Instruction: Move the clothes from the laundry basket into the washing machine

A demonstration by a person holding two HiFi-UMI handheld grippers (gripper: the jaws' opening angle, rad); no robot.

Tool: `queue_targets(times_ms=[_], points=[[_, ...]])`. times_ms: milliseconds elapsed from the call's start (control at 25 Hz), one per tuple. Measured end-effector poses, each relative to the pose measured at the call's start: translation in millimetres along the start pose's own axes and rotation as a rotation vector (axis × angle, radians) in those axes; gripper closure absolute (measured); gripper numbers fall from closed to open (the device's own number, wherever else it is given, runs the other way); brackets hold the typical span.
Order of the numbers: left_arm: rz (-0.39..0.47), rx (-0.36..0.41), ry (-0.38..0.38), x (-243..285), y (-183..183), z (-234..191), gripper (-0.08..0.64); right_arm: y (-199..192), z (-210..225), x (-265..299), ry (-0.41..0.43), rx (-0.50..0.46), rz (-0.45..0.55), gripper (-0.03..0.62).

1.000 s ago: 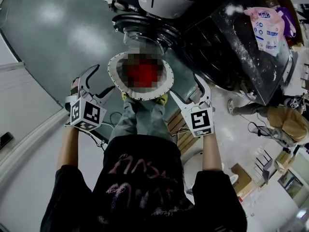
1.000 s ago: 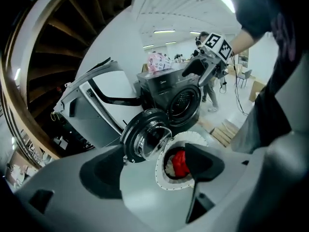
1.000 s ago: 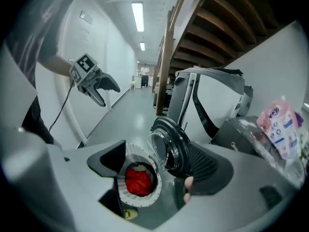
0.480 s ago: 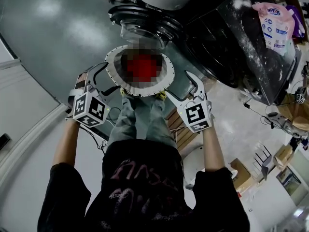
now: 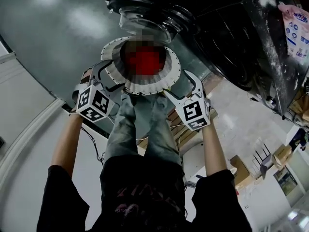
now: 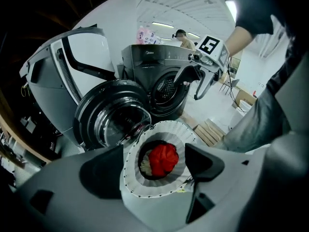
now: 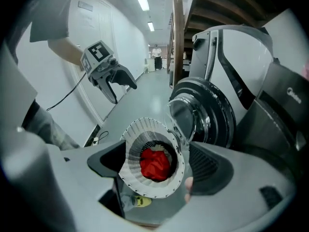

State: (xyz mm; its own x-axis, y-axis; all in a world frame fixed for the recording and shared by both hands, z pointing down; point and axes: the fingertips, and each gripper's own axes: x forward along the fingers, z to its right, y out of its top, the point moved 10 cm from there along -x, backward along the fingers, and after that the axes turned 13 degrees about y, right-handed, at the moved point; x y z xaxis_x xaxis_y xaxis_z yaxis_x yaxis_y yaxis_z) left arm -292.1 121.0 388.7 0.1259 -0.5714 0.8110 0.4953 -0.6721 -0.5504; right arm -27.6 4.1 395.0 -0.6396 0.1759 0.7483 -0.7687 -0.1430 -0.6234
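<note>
A round white laundry basket [image 5: 166, 79] stands on the floor in front of my feet, with a red garment [image 6: 161, 159] and a bit of pale cloth [image 6: 143, 165] deep inside. My left gripper [image 5: 110, 76] hangs open at the basket's left rim. Open too, my right gripper [image 5: 177, 83] is at its right rim. Neither holds anything, and I cannot tell whether they touch the rim. In each gripper view the basket [image 7: 145, 127] fills the gap between the jaws. Just beyond it, the dark washing machine [image 6: 164, 91] has its round glass door [image 5: 145, 16] swung open.
A white machine [image 6: 82, 57] stands behind the open door. A pink detergent bag [image 5: 295, 25] lies on top of the dark washer. A wooden pallet [image 5: 186, 134] and cables [image 5: 94, 149] lie by my legs. A person [image 6: 182, 36] stands far off.
Both grippers have come down from beside my knees to the two sides of the basket rim. The basket and the washer door look nearer. The jaws stay open.
</note>
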Motion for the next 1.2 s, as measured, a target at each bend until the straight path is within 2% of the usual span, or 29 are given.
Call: queue_targets(times_ms=[120,240,360,600,840,1200], points=[[-0.022,-0.015,0.0,32.6,-18.1,4.2,0.166,-20.9,9.0,28.8,-0.004,0.032,-0.015,0.178],[-0.049,0.013,-0.024,59.0,-31.9,13.7,0.166,-39.2,11.1,49.3,0.011,0.036,-0.042,0.178],[-0.077,0.056,-0.057,84.7,-45.5,27.1,0.166,-55.7,9.1,71.7,0.035,0.014,-0.08,0.178],[-0.104,0.093,-0.103,157.1,-80.1,44.9,0.166,-86.7,23.0,143.9,0.079,-0.027,-0.147,0.173],[-0.119,0.161,-0.126,211.6,-108.3,66.8,0.166,-117.1,35.6,206.4,0.134,-0.098,-0.237,0.164],[-0.124,0.262,-0.166,302.7,-137.8,94.7,0.166,-155.3,49.4,292.7,0.163,-0.239,-0.329,0.144]])
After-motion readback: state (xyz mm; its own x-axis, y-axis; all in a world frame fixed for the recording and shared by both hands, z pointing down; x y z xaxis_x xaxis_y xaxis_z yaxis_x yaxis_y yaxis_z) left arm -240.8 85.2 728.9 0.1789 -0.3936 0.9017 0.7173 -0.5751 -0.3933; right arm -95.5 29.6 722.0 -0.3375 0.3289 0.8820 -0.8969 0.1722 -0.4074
